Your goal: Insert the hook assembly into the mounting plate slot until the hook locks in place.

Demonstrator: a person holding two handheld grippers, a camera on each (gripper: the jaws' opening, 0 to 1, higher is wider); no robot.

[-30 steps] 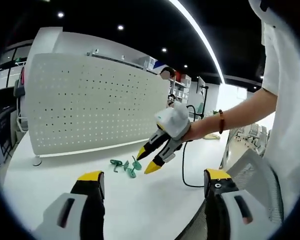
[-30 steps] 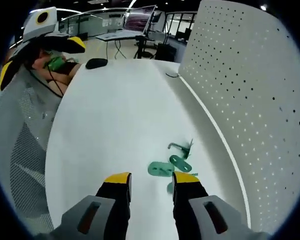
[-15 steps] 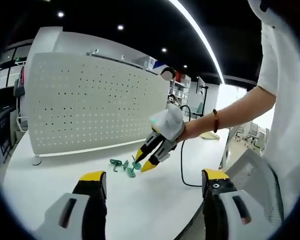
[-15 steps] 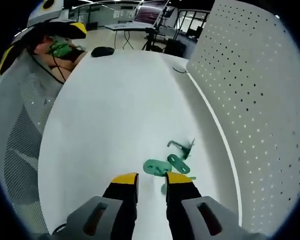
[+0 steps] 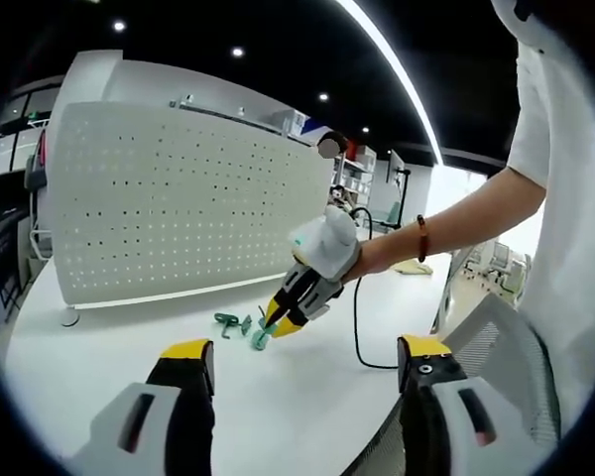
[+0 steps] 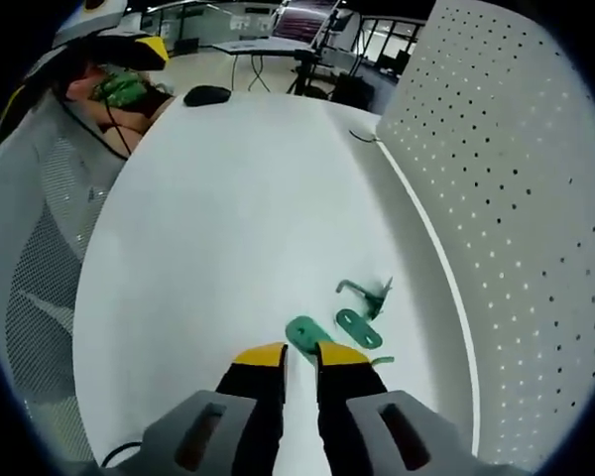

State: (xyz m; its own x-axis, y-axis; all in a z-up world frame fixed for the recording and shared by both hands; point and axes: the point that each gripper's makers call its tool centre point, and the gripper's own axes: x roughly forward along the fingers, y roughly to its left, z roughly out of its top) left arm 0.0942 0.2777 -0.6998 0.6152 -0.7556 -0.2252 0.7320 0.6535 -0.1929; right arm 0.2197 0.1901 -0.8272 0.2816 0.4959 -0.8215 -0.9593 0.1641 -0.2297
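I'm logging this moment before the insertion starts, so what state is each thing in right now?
Right gripper: jaws nearly closed, low over the table beside a green part; whether they pinch it, cannot tell.
Left gripper: jaws wide open, holding nothing.
Green plastic hook parts: lying loose on the table, unassembled.
White perforated pegboard: standing upright, nothing mounted.
White table: bearing the parts.

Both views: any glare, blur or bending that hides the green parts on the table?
Left gripper view: ceiling light strip is blown out, pegboard bows from the fisheye, green parts are small but readable beside the right gripper. Right gripper view: white table is evenly lit with soft shadows; the green parts are sharp, one partly behind the jaws.
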